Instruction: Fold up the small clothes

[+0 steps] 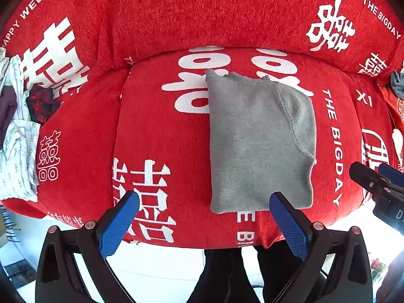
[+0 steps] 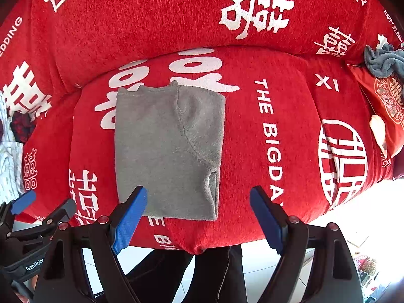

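Grey garment (image 1: 260, 141), folded into a tall rectangle, lies flat on the red seat cushion (image 1: 161, 131) at centre-right of the left wrist view; in the right wrist view the same garment (image 2: 166, 151) sits centre-left. A curved seam runs down its right half. Lower edge of the fold is close to the cushion's front edge.

Left gripper (image 1: 204, 203): blue-padded fingers wide apart, nothing between them, at the bottom of the frame. Its right finger overlaps the garment's lower right corner in the picture; contact cannot be judged.

Right gripper (image 2: 198, 198): jaws likewise wide apart and empty, bottom of its frame. Its left finger overlaps the garment's lower left corner in the picture; contact again unclear.

Cushion and backrest (image 1: 202, 12) carry a red cover with white characters and the lettering "THE BIGDAY".

Pile of other clothes (image 1: 17, 131), pale printed and dark pieces, at the left edge of the left wrist view. Blue-grey cloth (image 2: 383, 63) on a red patterned pillow (image 2: 386, 106) at the upper right of the right wrist view.

Dark trouser legs (image 2: 202, 277) of the person at bottom centre, over a white tiled floor (image 2: 328, 214).
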